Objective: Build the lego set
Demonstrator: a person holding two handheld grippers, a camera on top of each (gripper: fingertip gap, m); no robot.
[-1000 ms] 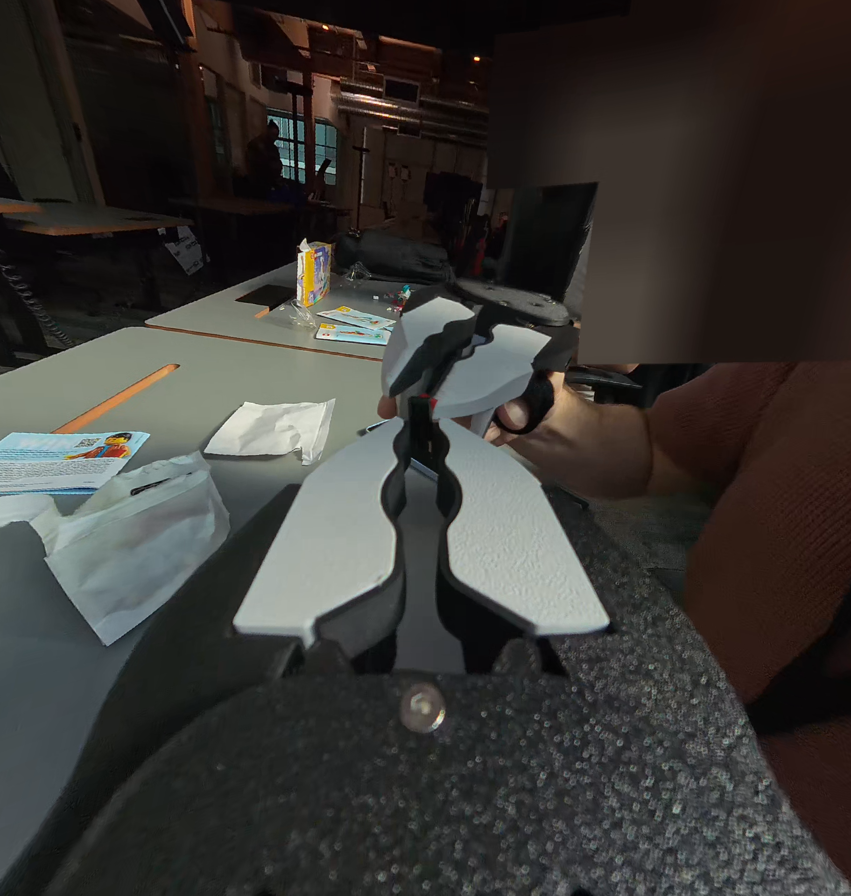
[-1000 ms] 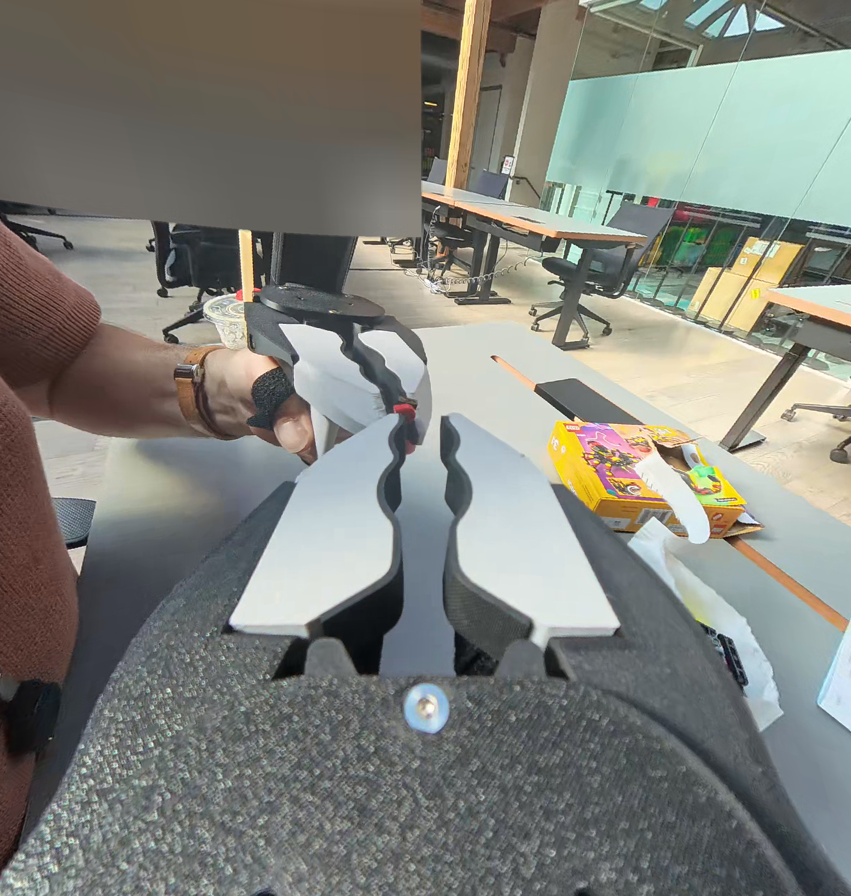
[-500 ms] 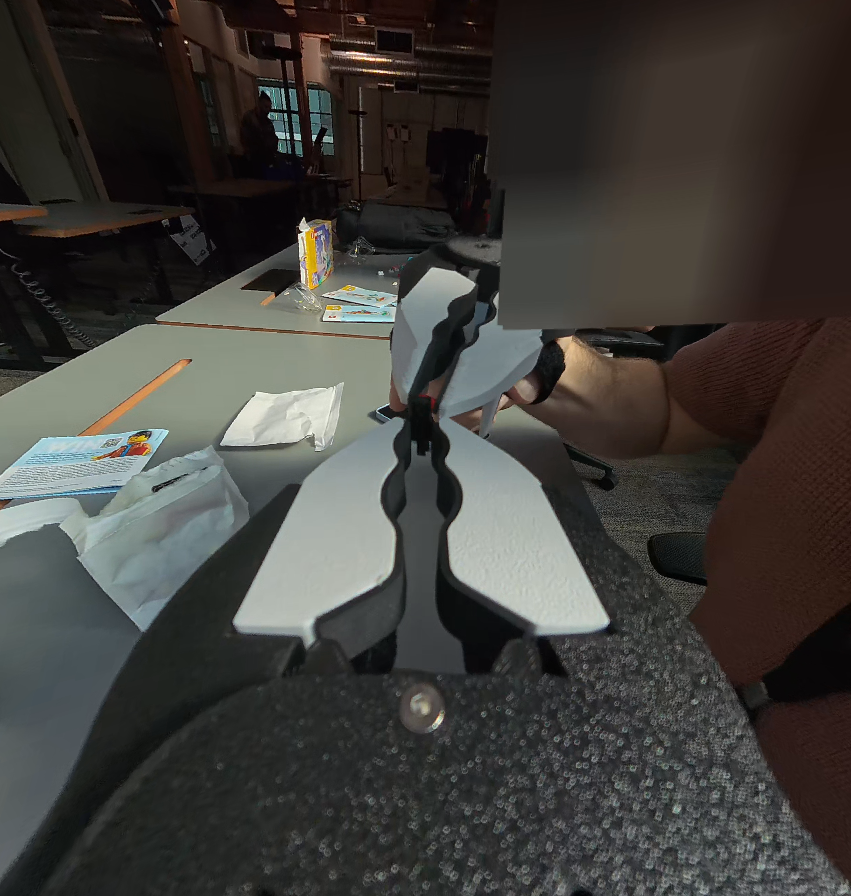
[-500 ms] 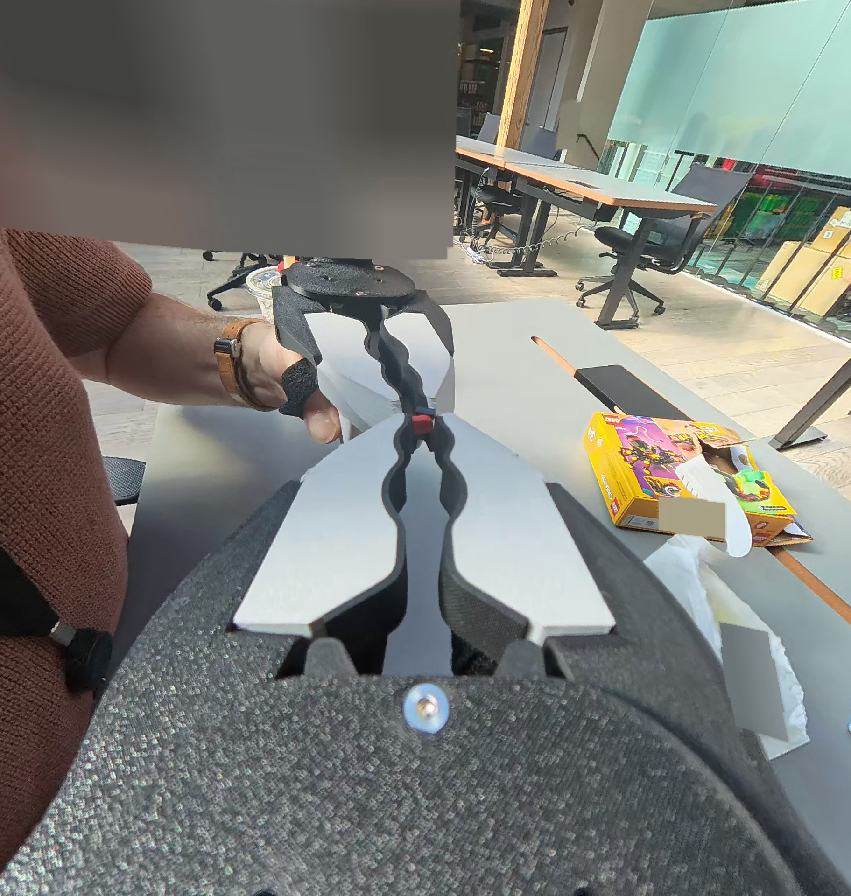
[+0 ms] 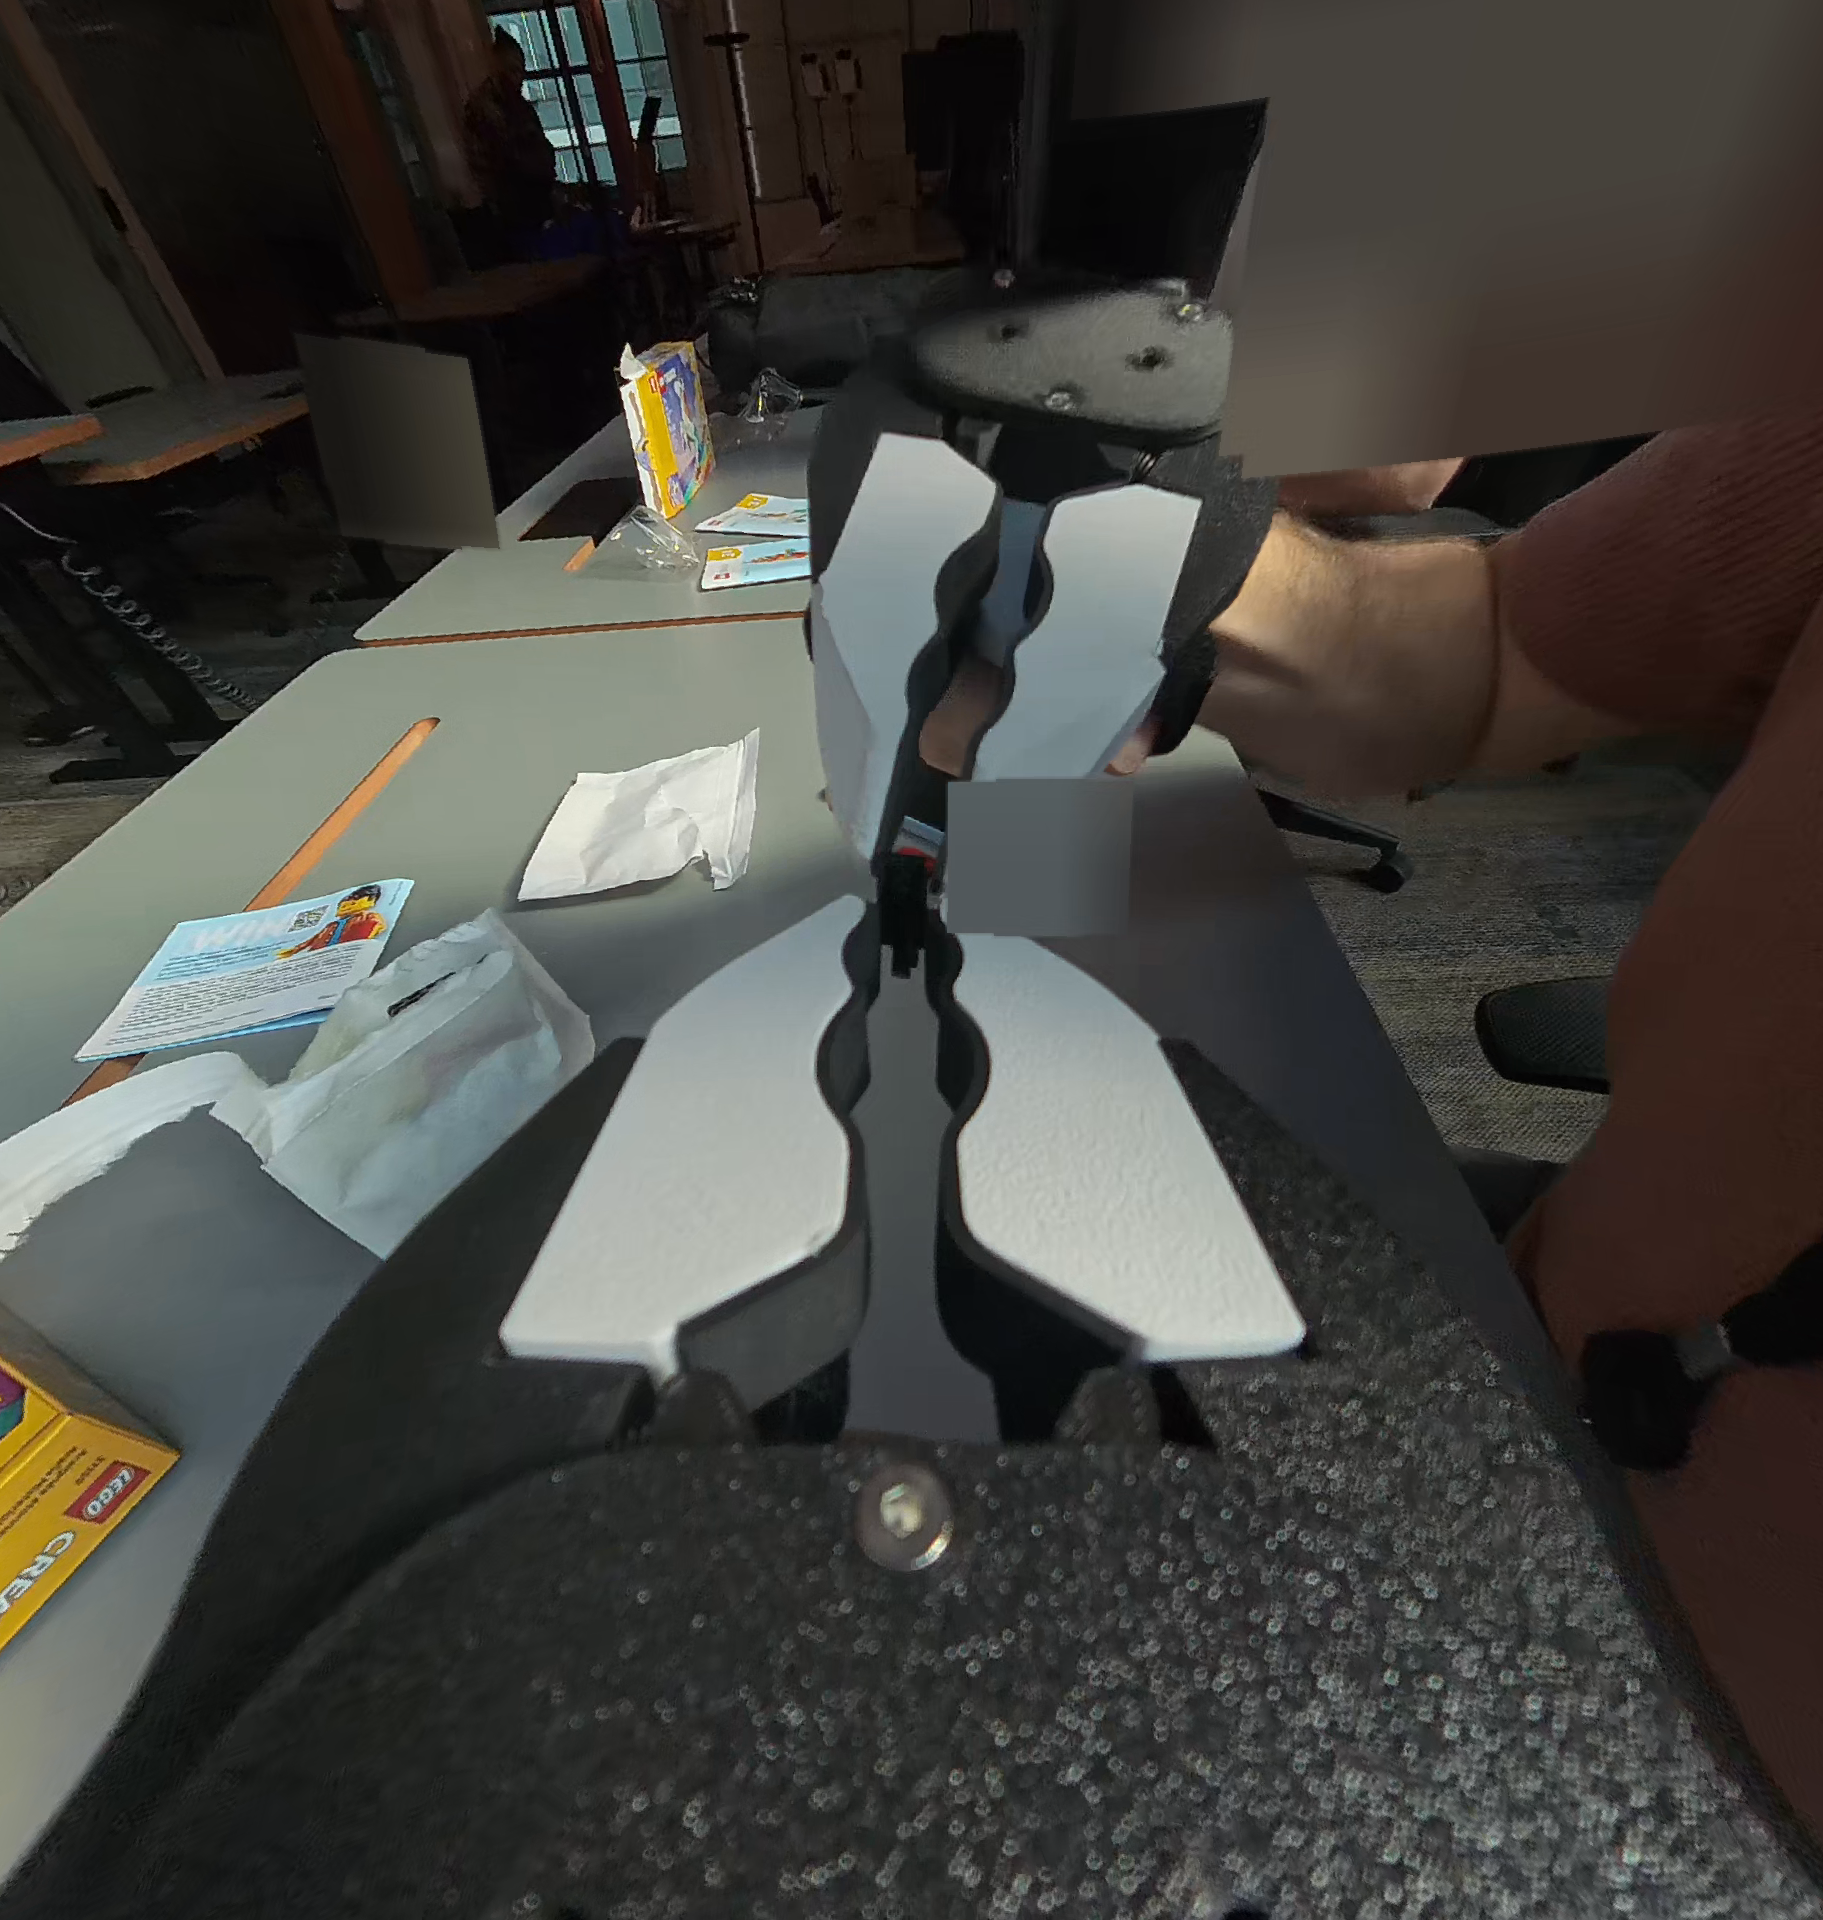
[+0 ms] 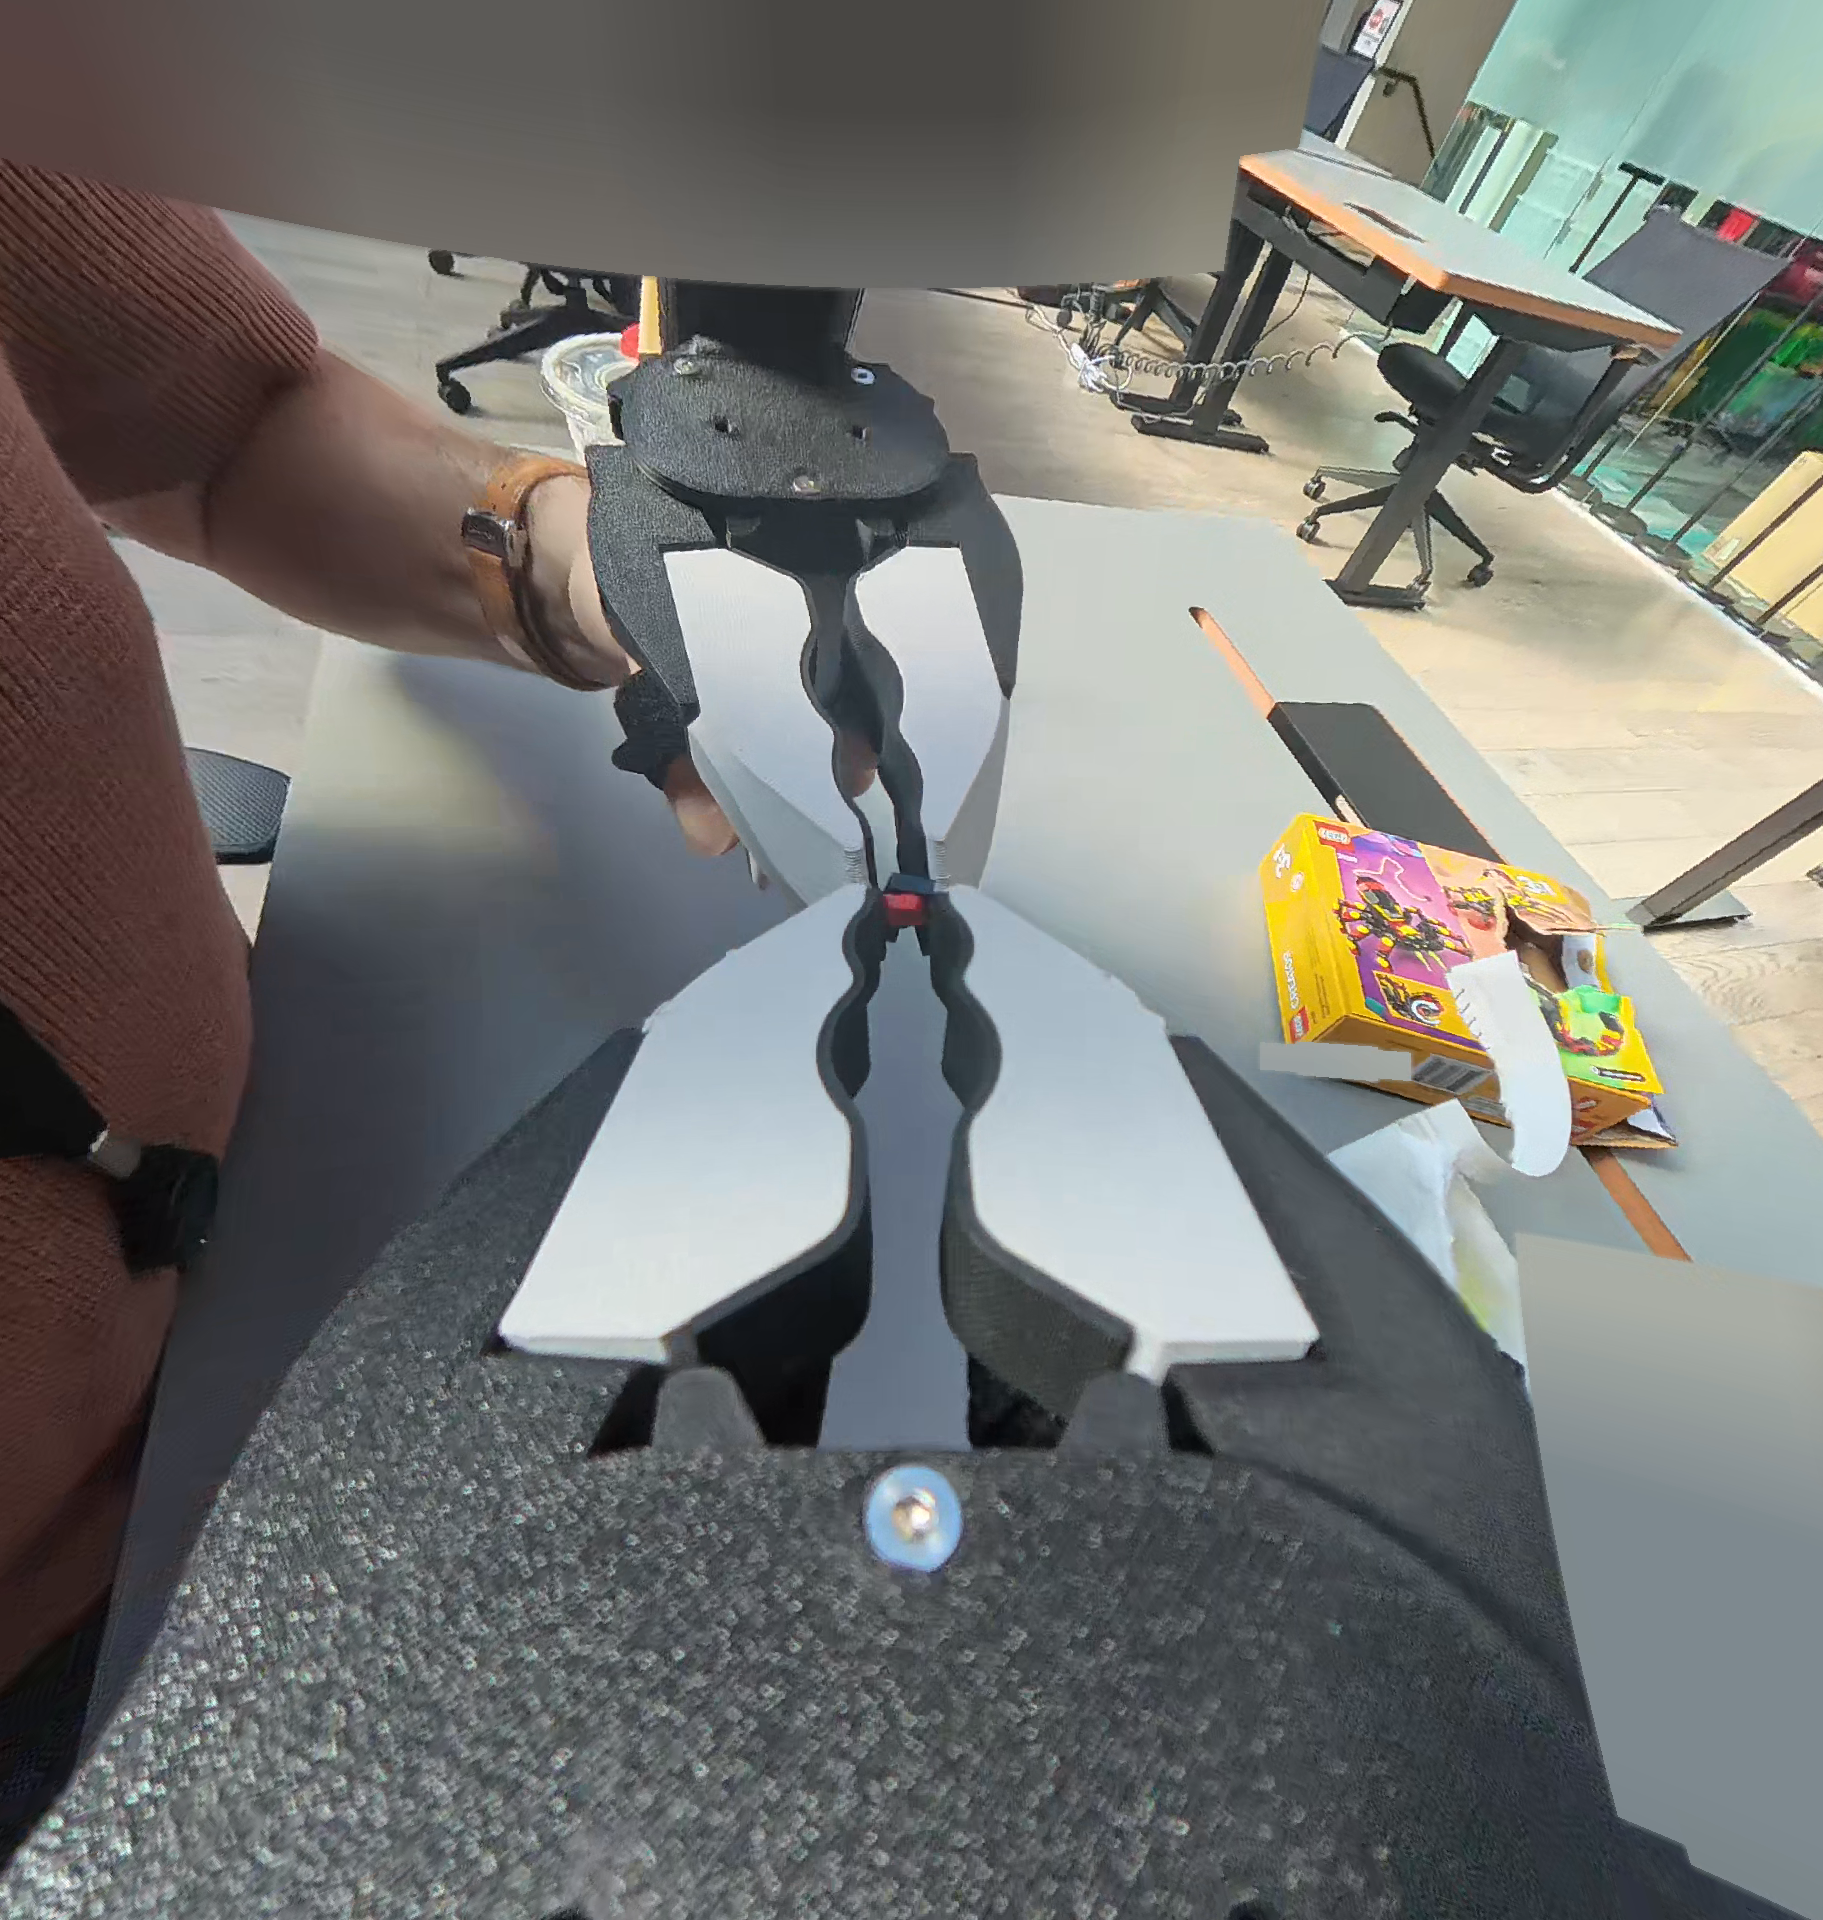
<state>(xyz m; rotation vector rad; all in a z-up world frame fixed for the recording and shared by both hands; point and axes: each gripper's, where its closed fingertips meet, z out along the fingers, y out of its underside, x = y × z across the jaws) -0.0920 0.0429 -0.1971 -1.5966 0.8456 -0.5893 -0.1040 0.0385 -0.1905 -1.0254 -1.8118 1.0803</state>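
Raised off the grey table [image 6: 1115, 665] since a second ago, left gripper [image 5: 902, 940] and right gripper [image 6: 902, 920] meet tip to tip, both clamped on a small red-and-black lego piece [image 6: 904, 902] held in mid-air.

Matt grey table [image 5: 595, 686], crumpled white paper [image 5: 645, 823].

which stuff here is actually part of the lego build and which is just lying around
In the job:
- left hand-held gripper, shut on black piece
- right hand-held gripper, shut on red piece

Lying about:
- yellow box
- leaflet
- white paper bags
- grey table
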